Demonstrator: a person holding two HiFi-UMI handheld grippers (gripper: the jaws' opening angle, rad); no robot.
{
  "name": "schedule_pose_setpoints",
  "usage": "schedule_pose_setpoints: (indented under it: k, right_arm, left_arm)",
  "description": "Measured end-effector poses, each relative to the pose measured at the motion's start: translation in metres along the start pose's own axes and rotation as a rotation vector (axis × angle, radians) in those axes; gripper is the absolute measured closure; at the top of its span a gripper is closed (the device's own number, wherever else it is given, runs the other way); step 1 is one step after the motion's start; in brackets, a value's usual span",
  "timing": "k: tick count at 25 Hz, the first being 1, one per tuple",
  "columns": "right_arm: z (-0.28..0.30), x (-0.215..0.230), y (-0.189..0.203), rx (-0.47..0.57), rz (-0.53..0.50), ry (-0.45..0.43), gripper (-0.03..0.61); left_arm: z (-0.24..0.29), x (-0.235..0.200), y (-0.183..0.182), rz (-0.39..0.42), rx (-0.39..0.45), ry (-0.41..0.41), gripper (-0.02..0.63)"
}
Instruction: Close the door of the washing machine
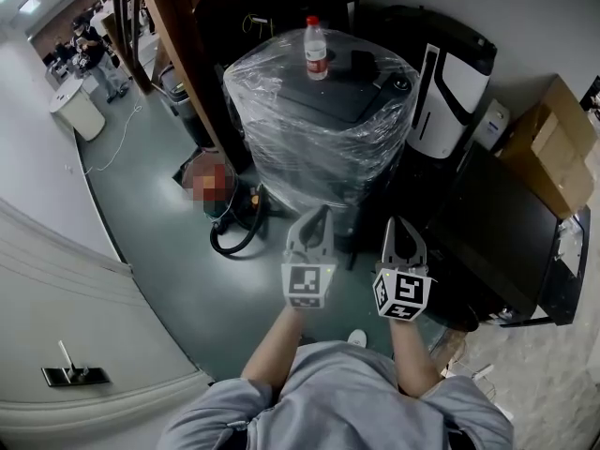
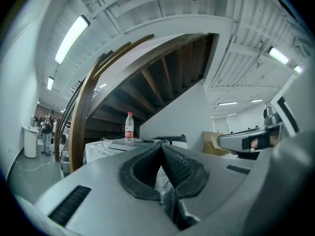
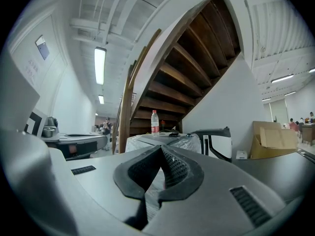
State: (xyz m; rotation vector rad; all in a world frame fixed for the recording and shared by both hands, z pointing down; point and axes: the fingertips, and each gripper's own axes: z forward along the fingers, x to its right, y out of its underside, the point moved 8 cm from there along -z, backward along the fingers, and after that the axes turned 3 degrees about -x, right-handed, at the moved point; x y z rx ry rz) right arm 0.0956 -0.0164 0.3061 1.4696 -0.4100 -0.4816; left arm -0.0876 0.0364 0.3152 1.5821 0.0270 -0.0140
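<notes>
A washing machine (image 1: 319,129) wrapped in clear plastic film stands ahead of me, beside a wooden staircase; its dark top faces up, and I cannot make out a door under the film. A water bottle (image 1: 316,50) with a red label stands on top of it, and the bottle (image 2: 129,128) also shows in the left gripper view and the bottle (image 3: 155,122) in the right gripper view. My left gripper (image 1: 309,216) and right gripper (image 1: 398,225) are held side by side just short of the machine's near side. Both are shut and hold nothing. The left gripper (image 2: 161,149) and right gripper (image 3: 160,149) have their jaws pressed together.
A white and black appliance (image 1: 450,92) stands right of the machine, with a cardboard box (image 1: 553,143) behind it and a black flat unit (image 1: 506,242) nearer. A black hose (image 1: 234,228) lies on the green floor at the left. A white door (image 1: 75,375) is at the lower left.
</notes>
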Motion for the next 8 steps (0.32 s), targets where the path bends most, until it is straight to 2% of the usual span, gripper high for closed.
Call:
schedule_pose_setpoints:
  k: [8]
  right_arm:
    - [-0.006,0.0001,-0.0035,0.007,0.004,0.009,0.58]
  left_arm:
    - [-0.0044,0.0028,-0.0027,-0.002,-0.001,0.004,0.615]
